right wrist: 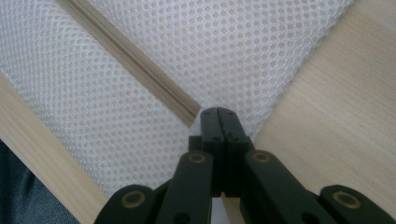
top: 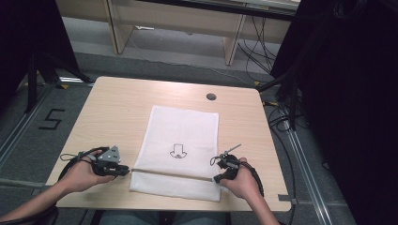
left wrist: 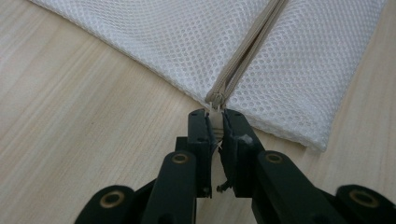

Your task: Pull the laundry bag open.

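White mesh zippered laundry bag (top: 180, 152) flat on pale wood tabletop (top: 117, 110), near front edge, small black outline print (top: 178, 151) at centre. Beige zipper (top: 171, 173) runs across bag's near end, between both hands. Left tool (left wrist: 215, 122) at bag's left edge, jaws clamped on small pale zipper pull (left wrist: 215, 120). Right tool (right wrist: 218, 116) at zipper's right end, jaws pressed together, probably pinching mesh edge; pinch point hidden. Round dark grommet (top: 211, 96) beyond bag's far edge.
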